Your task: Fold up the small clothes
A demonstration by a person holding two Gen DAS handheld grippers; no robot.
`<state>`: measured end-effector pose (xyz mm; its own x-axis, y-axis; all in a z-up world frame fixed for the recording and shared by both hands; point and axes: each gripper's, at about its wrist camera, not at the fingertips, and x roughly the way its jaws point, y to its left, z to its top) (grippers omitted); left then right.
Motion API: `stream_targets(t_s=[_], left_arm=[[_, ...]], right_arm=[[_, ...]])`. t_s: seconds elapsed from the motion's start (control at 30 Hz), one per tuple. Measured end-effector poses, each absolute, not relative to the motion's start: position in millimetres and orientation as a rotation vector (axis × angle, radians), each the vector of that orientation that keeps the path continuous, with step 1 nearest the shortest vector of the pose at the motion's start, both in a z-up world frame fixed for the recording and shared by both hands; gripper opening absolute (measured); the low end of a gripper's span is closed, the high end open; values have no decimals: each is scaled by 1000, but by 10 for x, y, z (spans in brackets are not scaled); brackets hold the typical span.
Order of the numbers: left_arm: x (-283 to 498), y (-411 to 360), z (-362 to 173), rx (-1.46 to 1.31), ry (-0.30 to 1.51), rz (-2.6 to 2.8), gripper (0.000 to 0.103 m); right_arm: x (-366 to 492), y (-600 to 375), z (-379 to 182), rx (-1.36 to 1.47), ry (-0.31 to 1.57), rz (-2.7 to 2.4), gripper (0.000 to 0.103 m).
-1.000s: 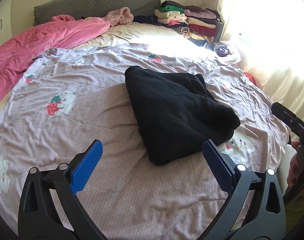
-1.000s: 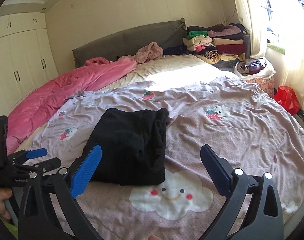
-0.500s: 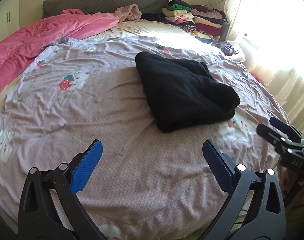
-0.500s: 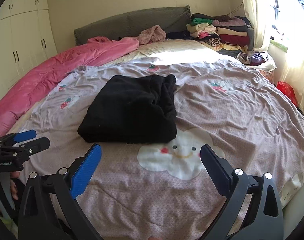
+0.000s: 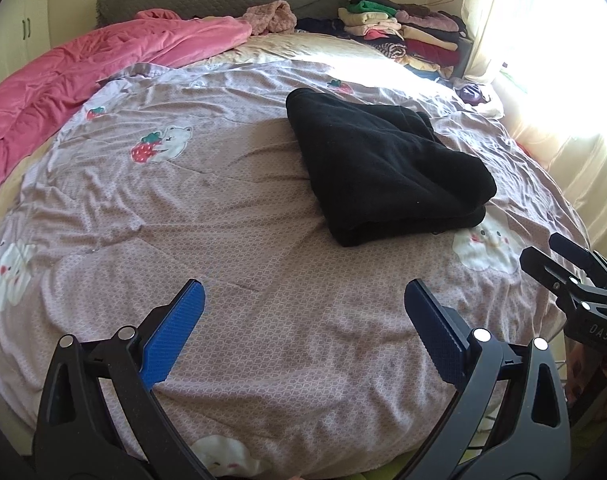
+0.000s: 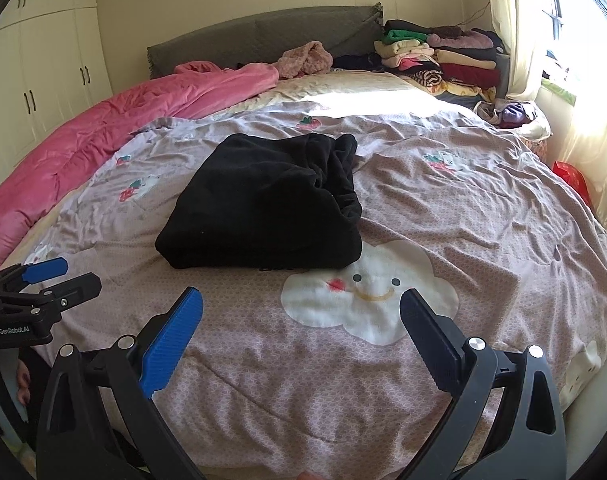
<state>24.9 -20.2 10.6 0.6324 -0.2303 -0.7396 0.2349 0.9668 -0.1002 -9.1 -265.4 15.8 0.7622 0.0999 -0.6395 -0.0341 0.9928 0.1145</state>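
A folded black garment (image 5: 387,168) lies on the mauve patterned bedspread (image 5: 223,216), also in the right wrist view (image 6: 263,204). My left gripper (image 5: 303,300) is open and empty, held near the bed's front edge, well short of the garment. My right gripper (image 6: 301,306) is open and empty, above the front of the bed near a white cloud print (image 6: 367,292). Each gripper shows in the other's view: the right one at the right edge (image 5: 559,256), the left one at the left edge (image 6: 59,276).
A pink quilt (image 5: 83,76) lies along the bed's left side. A stack of folded clothes (image 6: 439,60) sits at the far right by the grey headboard (image 6: 263,36). A curtained window (image 5: 543,40) is on the right, white wardrobes (image 6: 43,60) on the left.
Both grippers have drawn back from the black garment toward the bed's front edge. The garment stays put, folded. Both stay open.
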Motion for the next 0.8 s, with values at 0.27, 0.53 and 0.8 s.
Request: stream_targets(t_s=[0.27,0.53,0.8], left_arm=[[246,-183,123,2,840,-252,94],[242,-170,129,2,841,-245,94],[237,-159,126,6,845,-236,94]], right_arm=[[-105,-2689,171,100,700,67,99],[-113,-2689,172,96,700,63,99],[-114,-2688,172,95,699,65,99]])
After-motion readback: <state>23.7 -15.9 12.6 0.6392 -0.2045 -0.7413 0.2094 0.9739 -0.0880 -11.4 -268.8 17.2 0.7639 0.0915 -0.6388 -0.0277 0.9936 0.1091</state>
